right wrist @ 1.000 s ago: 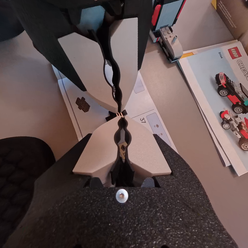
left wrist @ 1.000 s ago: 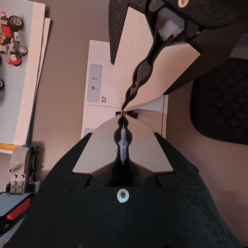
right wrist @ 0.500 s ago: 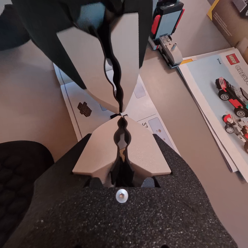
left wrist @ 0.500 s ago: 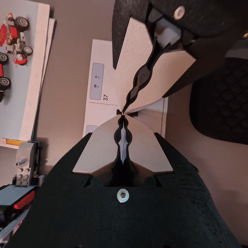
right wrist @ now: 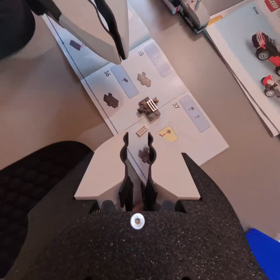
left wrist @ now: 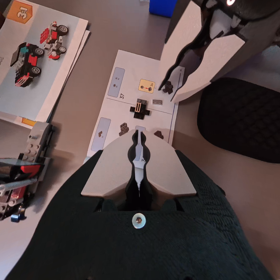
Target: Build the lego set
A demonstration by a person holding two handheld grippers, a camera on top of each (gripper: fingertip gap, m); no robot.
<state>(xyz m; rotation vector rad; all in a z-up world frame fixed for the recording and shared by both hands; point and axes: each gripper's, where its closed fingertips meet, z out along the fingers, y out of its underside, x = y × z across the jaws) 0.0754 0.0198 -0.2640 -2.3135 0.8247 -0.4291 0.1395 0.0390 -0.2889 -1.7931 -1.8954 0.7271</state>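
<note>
A small black and grey lego assembly (left wrist: 140,108) with a pale grille tile on top lies on the open instruction sheet (left wrist: 133,68). It also shows in the right wrist view (right wrist: 149,108). A second loose grille tile (left wrist: 157,102) (right wrist: 142,131) lies beside it. My left gripper (left wrist: 138,131) is shut and empty, held back above the sheet's near part; it shows at the top of the right wrist view (right wrist: 121,59). My right gripper (right wrist: 137,134) is open and empty just short of the loose tile; it shows at upper right in the left wrist view (left wrist: 165,94).
A partly built lego vehicle (left wrist: 22,166) (right wrist: 192,12) stands at the table's left. An instruction booklet (left wrist: 37,60) (right wrist: 250,53) lies beyond it. A black mesh cushion (left wrist: 242,121) (right wrist: 37,174) sits right of the sheet. A blue object (left wrist: 160,7) (right wrist: 263,254) is at the far edge. Tip to tip, the grippers are about 8 cm apart. My right gripper's tips are some 15 cm from the blue object (left wrist: 160,7).
Both grippers met tip to tip at the assembly before. Both have drawn back and up, the right gripper has opened, and the assembly with its grille tile stays on the sheet.
</note>
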